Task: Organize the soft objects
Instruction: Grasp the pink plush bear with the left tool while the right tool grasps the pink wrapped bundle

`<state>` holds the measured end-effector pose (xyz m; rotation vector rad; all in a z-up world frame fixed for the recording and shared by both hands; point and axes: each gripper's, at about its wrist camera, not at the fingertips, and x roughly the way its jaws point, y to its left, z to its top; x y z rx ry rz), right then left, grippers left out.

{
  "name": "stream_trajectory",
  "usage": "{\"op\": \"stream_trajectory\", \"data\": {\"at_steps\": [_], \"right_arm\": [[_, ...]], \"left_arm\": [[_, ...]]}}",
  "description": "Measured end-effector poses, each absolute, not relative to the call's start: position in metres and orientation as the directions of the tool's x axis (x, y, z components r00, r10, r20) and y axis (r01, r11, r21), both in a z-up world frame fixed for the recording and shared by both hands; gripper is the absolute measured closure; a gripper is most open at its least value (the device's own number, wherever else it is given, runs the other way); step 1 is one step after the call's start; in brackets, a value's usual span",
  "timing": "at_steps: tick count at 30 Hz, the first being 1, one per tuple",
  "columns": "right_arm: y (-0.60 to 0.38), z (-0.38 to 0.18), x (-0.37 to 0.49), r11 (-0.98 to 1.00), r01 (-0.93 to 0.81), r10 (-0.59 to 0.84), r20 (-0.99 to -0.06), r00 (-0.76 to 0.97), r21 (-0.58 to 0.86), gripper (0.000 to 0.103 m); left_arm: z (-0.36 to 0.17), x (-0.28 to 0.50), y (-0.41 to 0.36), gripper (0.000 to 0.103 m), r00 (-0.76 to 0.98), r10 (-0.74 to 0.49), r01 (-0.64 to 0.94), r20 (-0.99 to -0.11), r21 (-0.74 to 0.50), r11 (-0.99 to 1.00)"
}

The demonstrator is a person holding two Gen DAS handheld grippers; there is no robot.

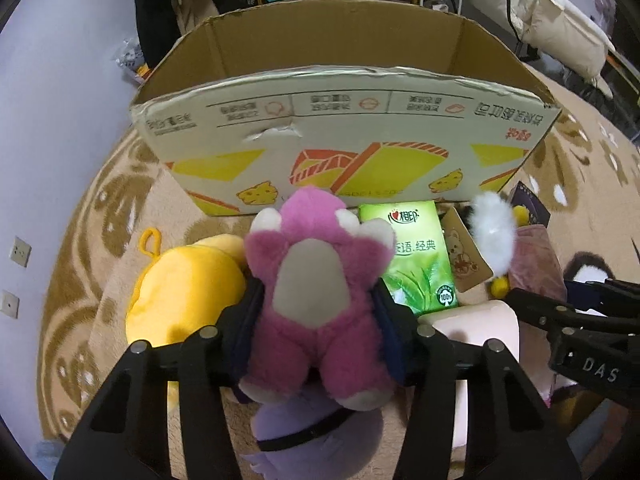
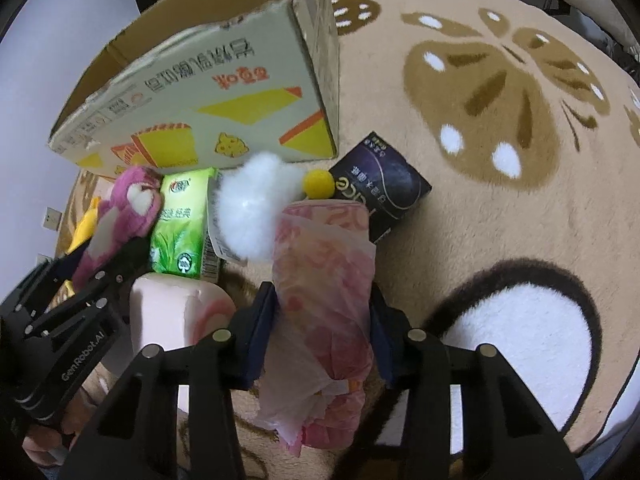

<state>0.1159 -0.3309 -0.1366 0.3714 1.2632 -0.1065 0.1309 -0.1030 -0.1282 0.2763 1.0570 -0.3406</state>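
With both loads clamped, left gripper [image 1: 316,312] on pink bear [image 1: 316,280], right gripper [image 2: 322,320] on pink wrapped bundle [image 2: 324,300], cardboard box [image 1: 344,120] sits just ahead (left nearer).

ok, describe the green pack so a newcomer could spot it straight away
Start at the open cardboard box standing on the tan patterned rug. The green tissue pack lies flat on the rug just in front of the box's printed wall, between the pink plush bear and the white fluffy toy. It is the only flat, glossy, leaf-printed item there; its neighbours are furry.
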Motion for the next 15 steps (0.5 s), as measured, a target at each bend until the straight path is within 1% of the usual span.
{"op": "stream_trajectory", "data": {"at_steps": [2, 9, 15], "right_arm": [[-0.33, -0.133, 0.114, 0.934, 0.282, 0.121, -0.938, 0.324, 0.218, 0.058], [-0.32, -0.114, 0.118, 0.938, 0.249, 0.131, -0.911, 0.391, 0.241, 0.059], [-0.324, -0.091, 0.114, 0.936, 0.226, 0.131, -0.865, 0.485, 0.268, 0.06]], "left_arm": [[-0.129, 0.131, -0.1, 0.053, 0.446, -0.148, 0.392, -0.883, 0.044, 0.919], [-0.124, 0.124, -0.102, 0.055, 0.47, -0.142, 0.391, -0.871, 0.061, 0.918], [-0.11, 0.113, -0.099, 0.055, 0.515, -0.132, 0.361, -0.847, 0.074, 0.93]]}}
